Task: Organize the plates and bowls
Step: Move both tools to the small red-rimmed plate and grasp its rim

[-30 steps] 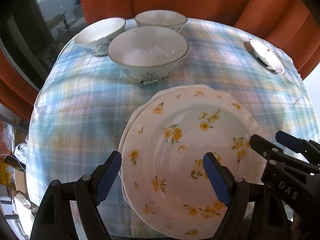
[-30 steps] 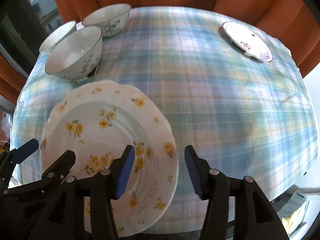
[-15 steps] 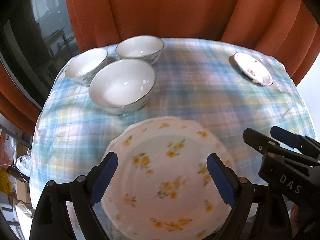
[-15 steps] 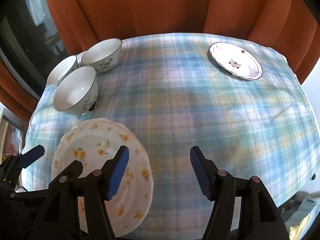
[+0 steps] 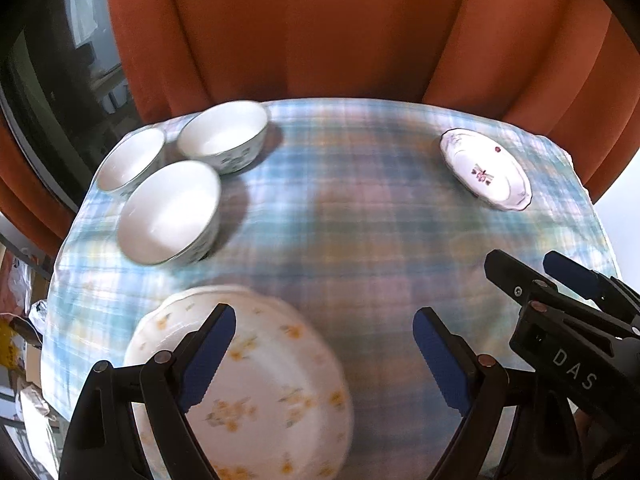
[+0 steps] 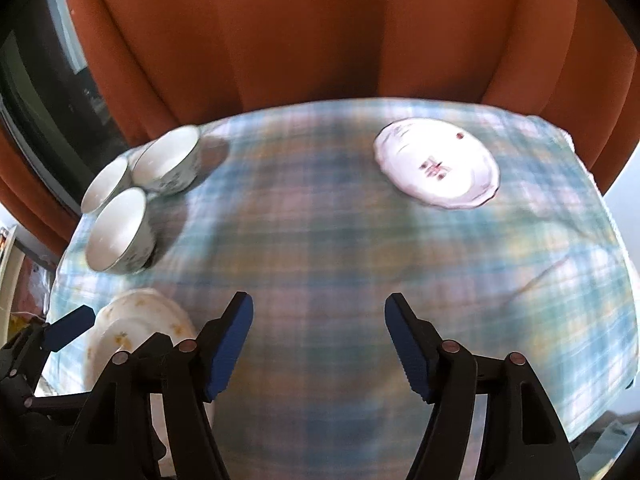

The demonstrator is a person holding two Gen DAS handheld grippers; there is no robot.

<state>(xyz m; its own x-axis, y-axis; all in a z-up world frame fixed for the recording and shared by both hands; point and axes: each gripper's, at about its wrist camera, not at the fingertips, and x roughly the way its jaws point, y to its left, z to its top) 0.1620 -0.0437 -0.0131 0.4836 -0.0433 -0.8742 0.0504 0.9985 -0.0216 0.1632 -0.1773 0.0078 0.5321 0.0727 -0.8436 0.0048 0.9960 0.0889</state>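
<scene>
Both grippers have drawn back from the stacked yellow-flowered white plates (image 5: pixel 256 384), which now lie low and left on the blue plaid tablecloth (image 5: pixel 340 220) before orange curtains (image 5: pixel 320 28). Left gripper (image 5: pixel 324 356) stands wide apart, empty; right gripper (image 6: pixel 319 344) is opening, nothing between. Three white bowls (image 5: pixel 172 212) cluster far left; a small purple-flowered plate (image 6: pixel 438 162) lies far right.

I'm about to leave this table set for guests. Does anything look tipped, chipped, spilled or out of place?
Nothing is tipped or spilled. The three bowls stand upright in a cluster, and the yellow-flowered plates lie stacked. Only the small purple-flowered plate sits alone at the far corner of the plaid tablecloth. Blur hides any chips.
</scene>
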